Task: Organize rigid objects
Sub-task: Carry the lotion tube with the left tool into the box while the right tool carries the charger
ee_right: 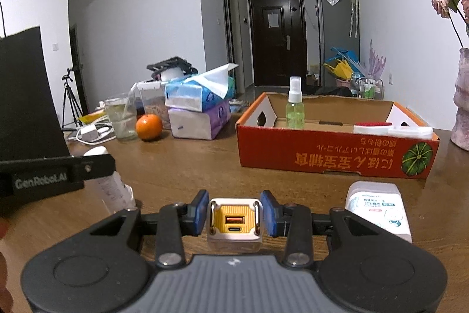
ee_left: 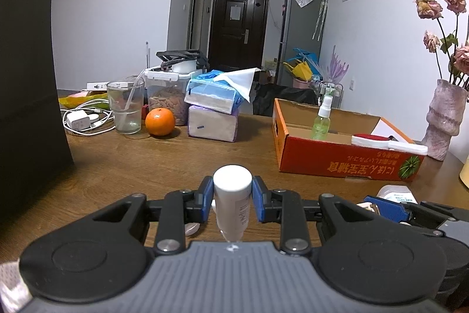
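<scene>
My left gripper (ee_left: 232, 200) is shut on a white tube (ee_left: 232, 197), cap end up, just above the wooden table (ee_left: 176, 160). My right gripper (ee_right: 234, 214) is shut on a white and yellow charger cube (ee_right: 234, 223), its ports facing the camera. An orange cardboard box (ee_right: 331, 156) lies open ahead on the right; inside stand a green spray bottle (ee_right: 294, 107) and a red-and-white flat item (ee_right: 372, 127). The same box (ee_left: 346, 163) and spray bottle (ee_left: 321, 119) show in the left wrist view. A white labelled pack (ee_right: 378, 209) lies beside the right gripper.
At the back left stand an orange fruit (ee_left: 160, 121), a glass (ee_left: 125, 107), a white charger with cables (ee_left: 79, 122), stacked tissue packs (ee_left: 212, 110) and a food container (ee_left: 167, 96). A black panel (ee_left: 26, 78) rises at the left. A pink vase with dried roses (ee_left: 444, 119) stands right.
</scene>
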The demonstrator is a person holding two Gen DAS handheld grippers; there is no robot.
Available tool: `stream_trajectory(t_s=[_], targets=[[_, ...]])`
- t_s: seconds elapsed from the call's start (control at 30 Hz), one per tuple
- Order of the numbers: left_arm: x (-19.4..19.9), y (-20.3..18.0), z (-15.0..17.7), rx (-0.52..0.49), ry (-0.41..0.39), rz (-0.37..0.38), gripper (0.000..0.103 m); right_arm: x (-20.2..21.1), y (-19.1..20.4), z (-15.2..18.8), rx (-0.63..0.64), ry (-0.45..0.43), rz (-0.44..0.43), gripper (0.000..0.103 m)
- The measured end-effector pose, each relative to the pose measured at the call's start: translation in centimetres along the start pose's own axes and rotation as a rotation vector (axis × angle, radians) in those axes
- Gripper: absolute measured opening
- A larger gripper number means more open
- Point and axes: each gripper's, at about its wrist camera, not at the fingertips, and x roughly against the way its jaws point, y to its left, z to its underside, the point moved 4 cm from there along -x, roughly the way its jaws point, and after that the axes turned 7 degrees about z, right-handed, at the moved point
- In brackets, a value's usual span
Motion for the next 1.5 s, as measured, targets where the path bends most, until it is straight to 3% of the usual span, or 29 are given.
stream_trajectory(t_s=[0.73, 1.5], targets=[[-0.6, -5.8, -3.5, -0.03, -0.078, 0.051, 0.029, 2.8, -4.9, -3.9, -0.064, -0.146, 0.033, 0.038], [-4.0, -11.0, -6.0, -0.025, -0.12, 0.1, 0.029, 2.2, -10.4, -6.2, -0.124, -0.209, 0.098, 0.038]])
